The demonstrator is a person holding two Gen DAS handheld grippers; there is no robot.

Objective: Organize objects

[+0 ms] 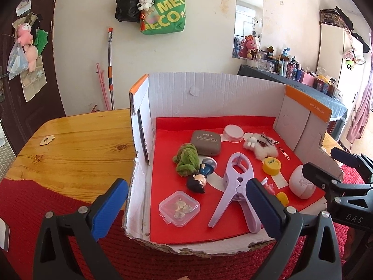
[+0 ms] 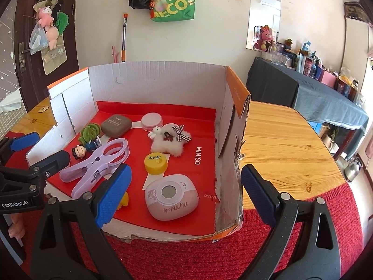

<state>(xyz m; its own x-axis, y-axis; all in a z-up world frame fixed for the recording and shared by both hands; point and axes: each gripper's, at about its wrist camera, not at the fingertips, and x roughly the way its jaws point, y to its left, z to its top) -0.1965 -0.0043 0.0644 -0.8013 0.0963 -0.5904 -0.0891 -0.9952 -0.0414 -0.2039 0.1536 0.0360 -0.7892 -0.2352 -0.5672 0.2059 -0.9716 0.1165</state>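
Observation:
A white cardboard box [image 1: 209, 86] [image 2: 151, 77] with a red liner holds small objects: a lilac clamp [image 1: 235, 186] [image 2: 98, 163], a doll figure [image 1: 198, 182] [image 2: 80, 151], a green plush [image 1: 186, 161] [image 2: 89, 133], a grey eyeshadow case [image 1: 206, 143] [image 2: 115, 124], a white plush [image 1: 258, 148] [image 2: 167, 142], a yellow cap [image 1: 271, 165] [image 2: 155, 162], a pink My Melody device [image 2: 171, 200] [image 1: 300, 184] and a clear case [image 1: 179, 207]. My left gripper [image 1: 186, 210] is open over the box's front left corner. My right gripper [image 2: 184, 196] is open over its front right wall. Both are empty.
The box stands on a wooden table [image 1: 70, 144] [image 2: 284, 144] with a red knitted mat [image 2: 174, 259] at the front edge. A pink round tin [image 2: 151, 121] lies at the back of the box. A cluttered side table [image 2: 326, 98] stands at the right.

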